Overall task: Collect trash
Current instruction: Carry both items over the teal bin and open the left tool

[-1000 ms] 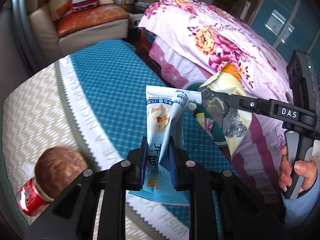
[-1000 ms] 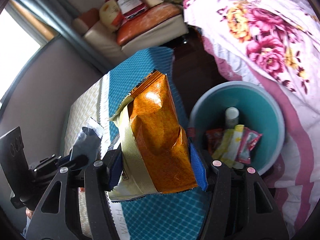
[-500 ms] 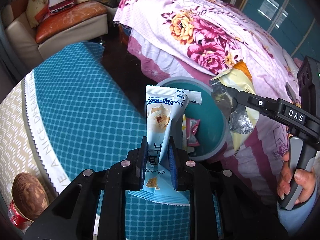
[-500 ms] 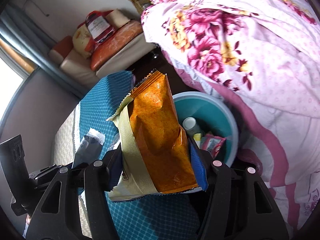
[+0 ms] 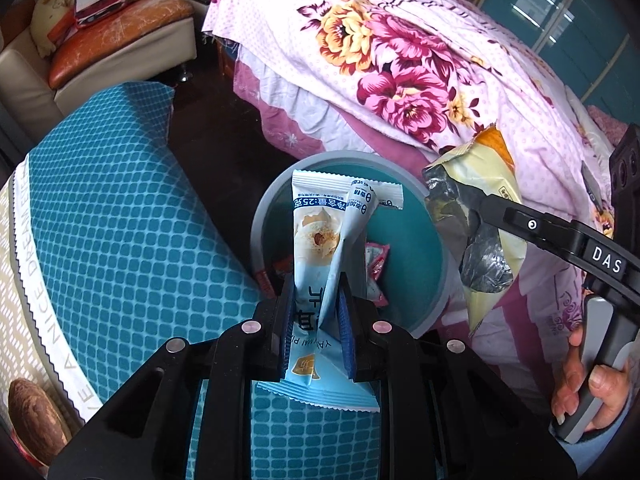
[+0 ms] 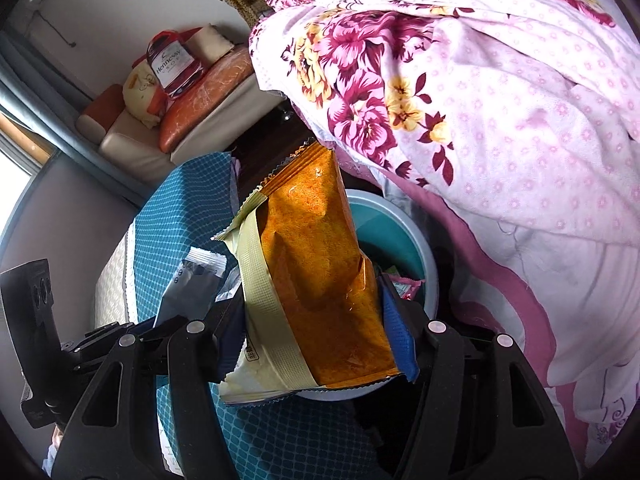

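My left gripper (image 5: pixel 316 292) is shut on a light-blue snack wrapper (image 5: pixel 320 240), which stands upright between the pads, over the mouth of a round teal bin (image 5: pixel 408 248). My right gripper (image 6: pixel 312 320) is shut on a puffy orange and cream chip bag (image 6: pixel 316 264), held above the bin's (image 6: pixel 404 240) near rim. In the left wrist view the right gripper (image 5: pixel 476 208) and its bag (image 5: pixel 480 184) hang over the bin's right rim, with a hand (image 5: pixel 588 384) on the handle. The bin holds several wrappers, one of them pink (image 5: pixel 376 256).
A teal-checked padded surface (image 5: pixel 100 220) lies left of the bin and under both grippers. A bed with a pink floral quilt (image 5: pixel 400 60) rises right behind the bin. A sofa with an orange cushion (image 5: pixel 120 48) stands far back. A brown-topped red can (image 5: pixel 32 412) sits at lower left.
Both grippers have carried their wrappers from over the teal surface toward the bin. The bin has come under the blue wrapper, and it now lies behind the orange bag.
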The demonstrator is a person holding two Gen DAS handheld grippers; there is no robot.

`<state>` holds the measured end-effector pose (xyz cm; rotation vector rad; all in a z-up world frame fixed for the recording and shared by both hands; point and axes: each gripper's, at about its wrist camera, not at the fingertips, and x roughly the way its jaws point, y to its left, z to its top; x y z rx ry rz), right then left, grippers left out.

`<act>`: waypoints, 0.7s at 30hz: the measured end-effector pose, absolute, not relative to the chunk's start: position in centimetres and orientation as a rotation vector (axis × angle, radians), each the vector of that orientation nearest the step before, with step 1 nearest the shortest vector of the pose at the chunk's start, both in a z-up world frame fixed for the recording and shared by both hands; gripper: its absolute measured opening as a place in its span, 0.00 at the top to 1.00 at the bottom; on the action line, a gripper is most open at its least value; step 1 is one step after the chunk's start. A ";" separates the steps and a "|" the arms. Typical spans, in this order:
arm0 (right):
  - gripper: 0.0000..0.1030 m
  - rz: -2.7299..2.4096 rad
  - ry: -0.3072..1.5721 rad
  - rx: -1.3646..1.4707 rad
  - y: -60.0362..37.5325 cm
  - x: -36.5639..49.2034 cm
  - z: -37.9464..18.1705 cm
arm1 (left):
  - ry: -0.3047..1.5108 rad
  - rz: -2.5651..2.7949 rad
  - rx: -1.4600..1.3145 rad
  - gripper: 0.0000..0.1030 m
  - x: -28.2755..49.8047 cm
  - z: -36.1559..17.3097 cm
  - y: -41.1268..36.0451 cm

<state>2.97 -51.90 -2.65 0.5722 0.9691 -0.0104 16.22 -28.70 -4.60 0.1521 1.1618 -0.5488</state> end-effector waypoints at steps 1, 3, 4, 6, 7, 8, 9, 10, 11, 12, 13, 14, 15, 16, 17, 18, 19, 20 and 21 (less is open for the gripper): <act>0.42 -0.014 0.969 0.573 -52.0 3.0 -2.7 | 1.162 -0.552 0.155 0.79 16.4 -4.7 -29.0; 0.42 -0.020 0.970 0.572 -52.2 3.1 -2.6 | 1.166 -0.559 0.154 0.79 16.7 -4.9 -29.3; 0.42 -0.024 0.971 0.571 -52.3 3.1 -2.7 | 1.168 -0.562 0.153 0.79 16.8 -5.0 -29.4; 0.42 -0.029 0.974 0.570 -52.4 3.2 -2.7 | 1.170 -0.563 0.154 0.79 17.0 -5.2 -29.6; 0.42 -0.031 0.977 0.570 -52.5 3.2 -2.8 | 1.170 -0.561 0.154 0.77 17.1 -5.4 -29.7; 0.42 -0.034 0.980 0.570 -52.5 3.2 -2.8 | 1.169 -0.557 0.153 0.72 17.2 -5.4 -29.7; 0.42 -0.035 0.982 0.570 -52.5 3.3 -2.8 | 1.165 -0.549 0.153 0.70 17.3 -5.4 -29.7; 0.42 -0.036 0.984 0.569 -52.5 3.4 -2.8 | 1.163 -0.546 0.152 0.62 17.4 -5.5 -29.6; 0.42 -0.038 0.986 0.568 -52.5 3.5 -2.9 | 1.162 -0.543 0.149 0.50 17.4 -5.5 -29.5; 0.42 -0.040 0.989 0.568 -52.4 3.5 -2.9 | 1.156 -0.536 0.145 0.43 17.5 -5.5 -29.4; 0.42 -0.041 0.990 0.569 -52.3 3.5 -2.9 | 1.150 -0.529 0.146 0.31 17.5 -5.5 -29.3; 0.42 -0.042 0.992 0.569 -52.2 3.7 -2.9 | 1.139 -0.519 0.148 0.23 17.5 -5.4 -29.1; 0.42 -0.042 0.993 0.568 -52.2 3.8 -3.0 | 1.134 -0.513 0.149 0.20 17.5 -5.4 -29.0; 0.42 -0.043 0.996 0.567 -52.1 3.9 -3.1 | 1.132 -0.510 0.149 0.17 17.5 -5.4 -28.8; 0.42 -0.043 0.998 0.567 -52.0 4.0 -3.1 | 1.134 -0.509 0.148 0.16 17.5 -5.3 -28.7; 0.42 -0.042 0.999 0.566 -51.9 4.1 -3.2 | 1.141 -0.506 0.147 0.16 17.4 -5.4 -28.4; 0.42 -0.042 1.000 0.565 -51.9 4.2 -3.2 | 1.145 -0.503 0.143 0.15 17.4 -5.4 -28.2; 0.41 -0.041 1.002 0.563 -51.7 4.2 -3.2 | 1.147 -0.502 0.139 0.15 17.3 -5.4 -27.9; 0.41 -0.040 1.003 0.562 -51.6 4.3 -3.2 | 1.148 -0.501 0.130 0.15 17.1 -5.4 -27.6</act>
